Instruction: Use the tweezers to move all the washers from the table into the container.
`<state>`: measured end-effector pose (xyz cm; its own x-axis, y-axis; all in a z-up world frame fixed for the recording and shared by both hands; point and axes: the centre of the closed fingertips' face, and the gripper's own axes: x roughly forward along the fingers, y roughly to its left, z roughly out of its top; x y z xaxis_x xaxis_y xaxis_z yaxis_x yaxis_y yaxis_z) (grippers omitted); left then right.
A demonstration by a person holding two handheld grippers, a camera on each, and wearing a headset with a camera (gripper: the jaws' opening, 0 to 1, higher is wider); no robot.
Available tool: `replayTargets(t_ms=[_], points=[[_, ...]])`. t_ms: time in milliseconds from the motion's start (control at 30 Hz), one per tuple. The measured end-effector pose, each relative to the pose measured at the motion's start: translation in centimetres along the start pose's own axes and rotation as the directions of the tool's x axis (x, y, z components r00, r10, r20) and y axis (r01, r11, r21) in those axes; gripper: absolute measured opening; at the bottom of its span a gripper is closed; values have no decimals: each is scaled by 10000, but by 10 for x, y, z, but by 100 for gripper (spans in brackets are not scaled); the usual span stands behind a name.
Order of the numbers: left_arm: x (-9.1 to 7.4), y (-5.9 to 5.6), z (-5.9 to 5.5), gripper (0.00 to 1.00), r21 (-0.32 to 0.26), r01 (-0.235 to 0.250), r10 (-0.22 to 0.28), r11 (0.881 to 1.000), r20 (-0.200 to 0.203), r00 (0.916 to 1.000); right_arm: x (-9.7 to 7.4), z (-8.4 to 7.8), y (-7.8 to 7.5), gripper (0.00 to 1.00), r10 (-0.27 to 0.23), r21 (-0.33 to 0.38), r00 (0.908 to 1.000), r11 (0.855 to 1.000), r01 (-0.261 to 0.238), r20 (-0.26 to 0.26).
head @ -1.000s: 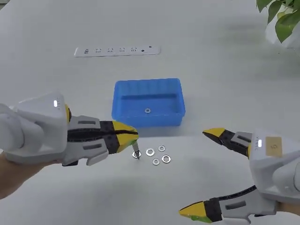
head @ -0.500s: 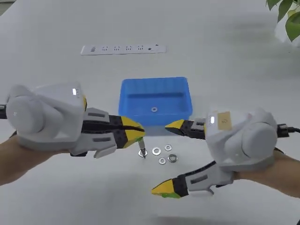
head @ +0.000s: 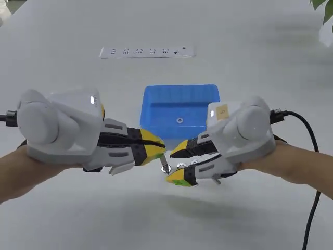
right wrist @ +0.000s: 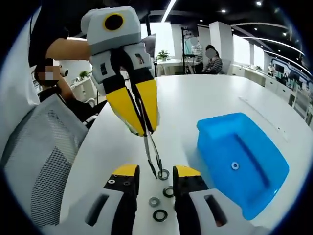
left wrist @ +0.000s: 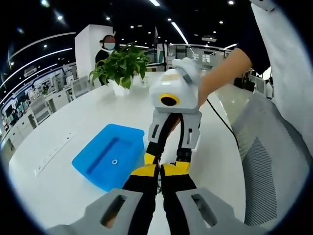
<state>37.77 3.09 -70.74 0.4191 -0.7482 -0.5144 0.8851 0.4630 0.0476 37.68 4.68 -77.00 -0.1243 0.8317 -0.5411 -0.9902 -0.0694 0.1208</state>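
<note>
Left gripper (head: 156,149) clenched on slim metal tweezers (right wrist: 151,149); tips point down at small steel washer (right wrist: 164,174); blue plastic container (head: 179,89) lies just beyond, toward white table's (head: 260,52) far edge; right gripper (head: 175,165) jaws spread.

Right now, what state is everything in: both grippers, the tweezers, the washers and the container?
left gripper: shut on the tweezers.
right gripper: open, loose washers seen between its jaws.
tweezers: held, tips down at one loose washer; whether it is pinched, cannot tell.
loose washers: four, flat on the table, outside the container.
container: upright, open-topped, one washer inside.
</note>
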Motion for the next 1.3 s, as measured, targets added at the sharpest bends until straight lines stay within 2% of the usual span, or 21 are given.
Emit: replayTargets(t_ms=[100, 267, 367, 600, 633, 833, 933, 1100, 1300], points=[[2, -1, 1, 6, 3, 31, -31, 10000, 23, 10000, 2, 3, 0, 26, 205, 70, 9997, 9998, -205, 96], [6, -4, 3, 6, 17, 139, -139, 9999, 45, 9999, 7, 3, 10, 19, 776, -634, 9969, 9949, -784, -147], [7, -7, 3, 6, 205, 266, -264, 9994, -77, 9996, 8, -2, 11, 17, 836, -1040, 9949, 9906, -892, -569], [6, -10, -1, 6, 365, 393, -379, 9986, -386, 9985, 10, -2, 9, 12, 889, -1450, 9927, 9844, -1000, -813], [6, -10, -2, 6, 366, 388, -373, 9986, -401, 9985, 10, -2, 10, 11, 867, -1673, 9923, 9807, -1007, -885], [7, -8, -3, 6, 334, 281, -267, 9990, -418, 9988, 10, -2, 8, 10, 757, -1818, 9923, 9790, -927, -981], [8, -4, -3, 7, 287, -2, 13, 9996, -409, 9992, 10, -2, 7, 10, 680, -1739, 9935, 9812, -831, -915], [9, -3, -5, 10, -16, -76, 75, 10000, -382, 9992, 8, -4, 8, 10, 589, -1601, 9955, 9846, -702, -745], [6, -8, 0, 16, -309, -92, 87, 9995, -159, 9998, 4, -2, 8, 10, 362, -1380, 9983, 9895, -423, -459]])
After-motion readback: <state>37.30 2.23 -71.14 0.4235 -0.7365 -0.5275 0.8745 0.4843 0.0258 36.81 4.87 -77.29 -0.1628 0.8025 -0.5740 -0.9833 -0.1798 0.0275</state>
